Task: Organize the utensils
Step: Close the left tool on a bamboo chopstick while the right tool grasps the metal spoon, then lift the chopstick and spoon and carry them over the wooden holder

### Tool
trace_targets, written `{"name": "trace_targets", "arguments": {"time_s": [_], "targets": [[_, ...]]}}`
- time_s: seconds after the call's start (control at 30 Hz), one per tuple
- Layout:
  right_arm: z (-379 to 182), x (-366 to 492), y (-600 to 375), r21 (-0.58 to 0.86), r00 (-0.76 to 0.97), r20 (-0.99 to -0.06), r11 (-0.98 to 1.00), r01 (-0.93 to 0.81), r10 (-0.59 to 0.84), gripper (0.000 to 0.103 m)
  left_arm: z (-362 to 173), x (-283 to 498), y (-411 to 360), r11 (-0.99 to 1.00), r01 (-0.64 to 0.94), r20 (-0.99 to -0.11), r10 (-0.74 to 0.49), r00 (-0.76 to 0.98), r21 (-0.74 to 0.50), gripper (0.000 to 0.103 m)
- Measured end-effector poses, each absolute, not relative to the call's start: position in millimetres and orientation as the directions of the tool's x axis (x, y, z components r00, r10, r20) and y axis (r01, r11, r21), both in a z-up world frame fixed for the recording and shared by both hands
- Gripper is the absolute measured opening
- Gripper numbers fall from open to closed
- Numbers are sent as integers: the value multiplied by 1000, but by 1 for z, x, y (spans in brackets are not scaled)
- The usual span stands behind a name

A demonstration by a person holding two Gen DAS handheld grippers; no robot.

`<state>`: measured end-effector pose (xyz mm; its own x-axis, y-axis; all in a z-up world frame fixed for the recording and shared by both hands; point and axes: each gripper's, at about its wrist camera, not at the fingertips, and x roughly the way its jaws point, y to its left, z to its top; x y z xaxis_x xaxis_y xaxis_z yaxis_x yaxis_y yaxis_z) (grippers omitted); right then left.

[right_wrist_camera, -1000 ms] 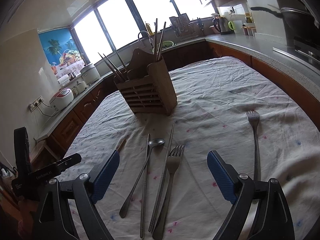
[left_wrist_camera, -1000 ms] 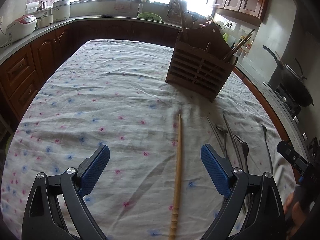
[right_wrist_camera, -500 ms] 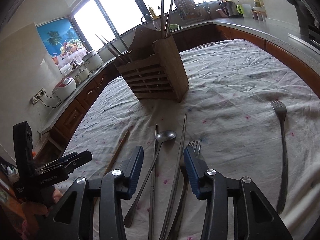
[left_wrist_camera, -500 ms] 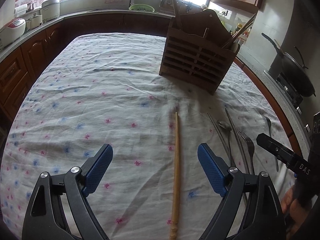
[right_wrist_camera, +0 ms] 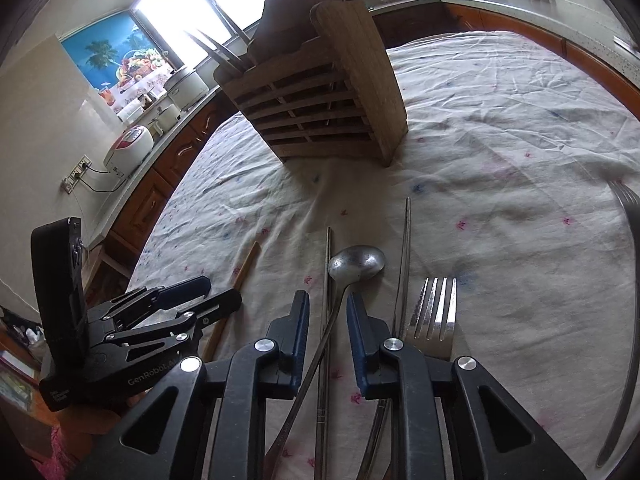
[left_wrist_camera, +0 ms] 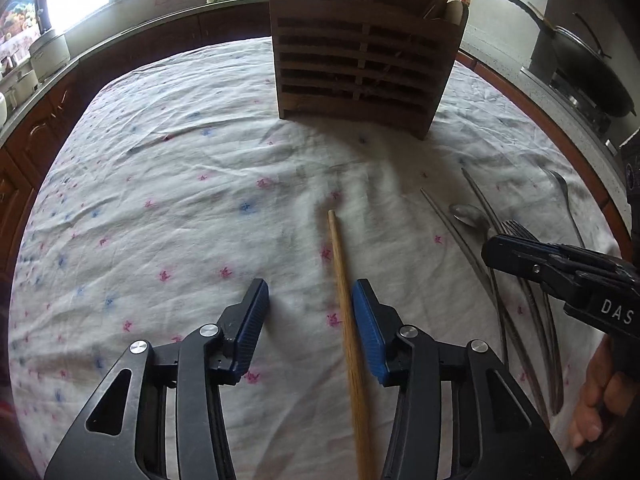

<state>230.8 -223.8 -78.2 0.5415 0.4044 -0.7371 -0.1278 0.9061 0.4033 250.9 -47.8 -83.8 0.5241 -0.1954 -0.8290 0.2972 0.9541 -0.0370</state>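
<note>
Both grippers have come down toward the tablecloth (left_wrist_camera: 168, 184) since the earlier frames, jaws just closing. Left gripper (left_wrist_camera: 310, 316) stands half-narrowed astride a long, pale wooden chopstick (left_wrist_camera: 340, 276), pads not yet pressing it. Right gripper (right_wrist_camera: 328, 320) is narrow around a dull metal spoon (right_wrist_camera: 356, 262) handle and a steel chopstick (right_wrist_camera: 328, 256); contact unclear. Slatted wooden holder (left_wrist_camera: 360, 64) stands beyond.

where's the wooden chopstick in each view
Left wrist: the wooden chopstick runs up the lower middle, between the left tool's blue pads, close to the right-hand one.
Right wrist: only its far end shows at left centre, just above the left tool.
Shared landmark: the slatted wooden utensil holder standing on the cloth beyond it.
</note>
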Motion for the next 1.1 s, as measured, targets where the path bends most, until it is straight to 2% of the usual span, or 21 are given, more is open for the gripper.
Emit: {"name": "trace_targets", "arguments": {"time_s": [0.23,0.43,0.47,0.5,0.53,0.57,0.73,0.87,1.1], "targets": [[-83,242,-223,388,530,-754,914,-118,388,14,-82,263,-40,952,291,-838,-237,491,-99,41],[-83,246,-223,382,531,-754,915,-126,388,10,-84,269,-59,949,315,-844,-175,508,-7,40],[-83,245,-224,390,530,-750,912,-129,395,7,-84,268,-61,948,319,-840,-168,516,6,37],[-83,244,-226,398,531,-746,908,-129,402,6,-84,267,-62,945,326,-838,-171,519,8,29],[-82,243,-227,404,534,-741,905,-129,407,6,-84,267,-63,944,331,-838,-173,517,10,15],[-81,242,-227,411,537,-735,902,-134,415,4,-83,267,-63,943,333,-841,-177,512,4,7],[-68,231,-231,424,563,-706,893,-152,431,3,-77,262,-52,946,318,-833,-224,506,-61,6],[-51,220,-238,436,599,-667,884,-167,442,2,-61,253,-32,940,298,-798,-304,520,-164,5],[-18,203,-244,436,663,-599,878,-199,448,2,-25,228,-5,928,276,-730,-367,576,-249,5]]}}
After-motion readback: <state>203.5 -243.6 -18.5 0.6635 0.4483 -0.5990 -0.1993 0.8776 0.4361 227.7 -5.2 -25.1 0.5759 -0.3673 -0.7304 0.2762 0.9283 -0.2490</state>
